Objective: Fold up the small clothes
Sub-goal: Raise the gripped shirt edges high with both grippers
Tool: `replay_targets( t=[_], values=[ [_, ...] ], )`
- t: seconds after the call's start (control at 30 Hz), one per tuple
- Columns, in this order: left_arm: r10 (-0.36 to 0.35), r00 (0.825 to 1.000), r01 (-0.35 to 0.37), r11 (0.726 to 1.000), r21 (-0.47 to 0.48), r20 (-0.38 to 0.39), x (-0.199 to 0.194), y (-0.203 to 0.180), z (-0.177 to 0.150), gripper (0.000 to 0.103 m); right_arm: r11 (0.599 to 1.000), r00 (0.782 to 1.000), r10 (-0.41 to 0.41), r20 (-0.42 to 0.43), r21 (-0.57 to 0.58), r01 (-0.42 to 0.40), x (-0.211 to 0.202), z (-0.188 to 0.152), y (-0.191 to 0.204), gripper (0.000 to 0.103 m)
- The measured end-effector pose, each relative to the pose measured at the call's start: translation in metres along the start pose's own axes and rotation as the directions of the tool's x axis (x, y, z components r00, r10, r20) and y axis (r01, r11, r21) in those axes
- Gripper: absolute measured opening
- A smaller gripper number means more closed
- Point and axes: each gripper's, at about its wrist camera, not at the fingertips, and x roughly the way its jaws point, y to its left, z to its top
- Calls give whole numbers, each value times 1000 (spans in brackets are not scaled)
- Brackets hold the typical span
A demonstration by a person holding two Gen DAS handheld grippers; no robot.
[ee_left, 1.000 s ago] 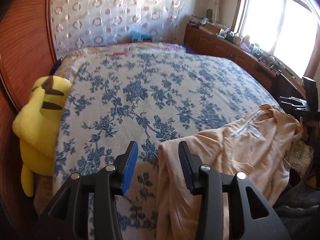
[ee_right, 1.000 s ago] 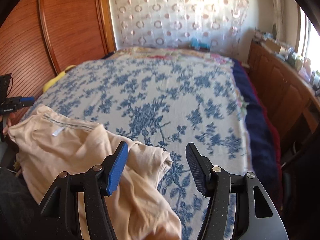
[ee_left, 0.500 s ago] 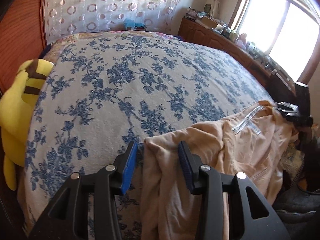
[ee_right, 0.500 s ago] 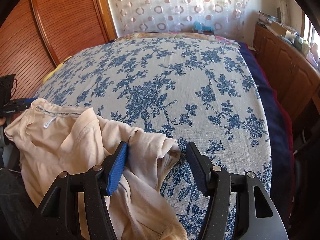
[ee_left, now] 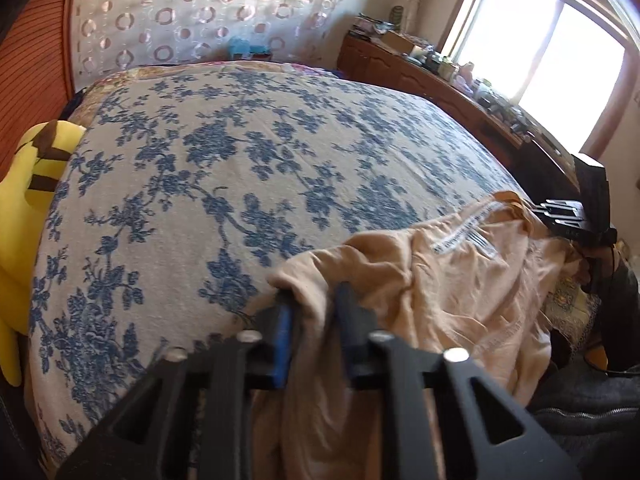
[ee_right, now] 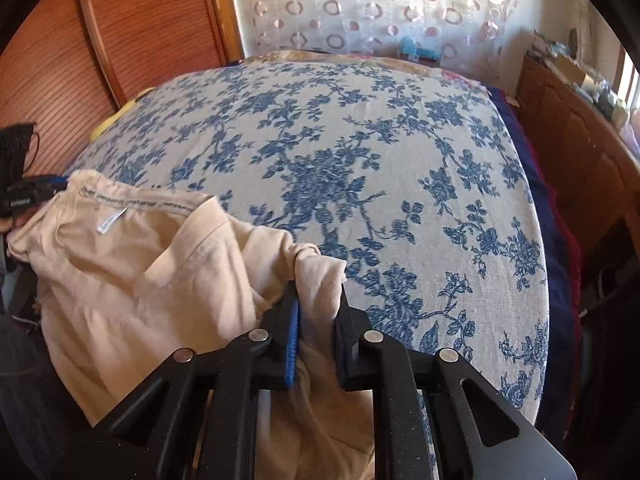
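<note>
A peach garment [ee_left: 460, 292] lies crumpled at the near edge of the bed, its neck label [ee_left: 464, 236] facing up. My left gripper [ee_left: 310, 304] is closing its jaws, and a bunched corner of the cloth is pinched between the blue pads. In the right wrist view the same garment [ee_right: 140, 272] spreads to the left. My right gripper [ee_right: 318, 292] is closing too, with another corner squeezed between its pads. Each view shows the other gripper at the garment's far end, small and partly hidden.
The bed cover [ee_left: 200, 200] is white with blue flowers and stretches far ahead. A yellow plush toy [ee_left: 28, 200] sits at its left edge. A wooden cabinet [ee_right: 580, 140] with clutter runs along the window side, and a wooden wardrobe [ee_right: 140, 32] stands on the other side.
Both grippers have dipped toward the garment's corners and their jaws have come together on the cloth, which was loose between open jaws before.
</note>
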Motion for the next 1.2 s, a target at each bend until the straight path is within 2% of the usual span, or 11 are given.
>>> replay_targets(
  t=[0.1, 0.3, 0.53, 0.77, 0.87, 0.97, 1.03, 1.1, 1.2],
  values=[
    [16, 999, -17, 1000, 20, 34, -15, -11, 1, 6, 1000, 999, -4, 42, 0, 4, -15, -1, 6, 10],
    [-23, 976, 10, 998, 58, 217, -84, -40, 19, 5, 1000, 980, -21, 198, 2, 21, -85, 6, 13, 9],
    [-54, 915, 4, 992, 126, 399, -162, -78, 44, 5, 999, 935, -37, 353, -16, 46, -168, 17, 19, 8],
    [-57, 837, -18, 991, 131, 545, -226, -85, 65, 5, 995, 864, -68, 498, -25, 92, -246, 33, 22, 8],
    [-58, 803, -27, 991, 134, 593, -248, -85, 70, 5, 992, 834, -79, 547, -38, 118, -273, 38, 28, 8],
    [-48, 778, -52, 989, 141, 626, -263, -85, 76, 5, 989, 805, -83, 587, -54, 141, -296, 42, 35, 8],
    [-47, 772, -63, 987, 151, 634, -271, -85, 83, 5, 985, 785, -93, 613, -60, 163, -311, 48, 42, 8],
    [-53, 754, -65, 986, 154, 654, -284, -84, 93, 5, 982, 771, -94, 630, -69, 175, -321, 54, 45, 8],
    [-52, 725, -76, 985, 154, 687, -305, -83, 108, 5, 977, 736, -96, 670, -79, 199, -343, 65, 51, 8]
  ],
)
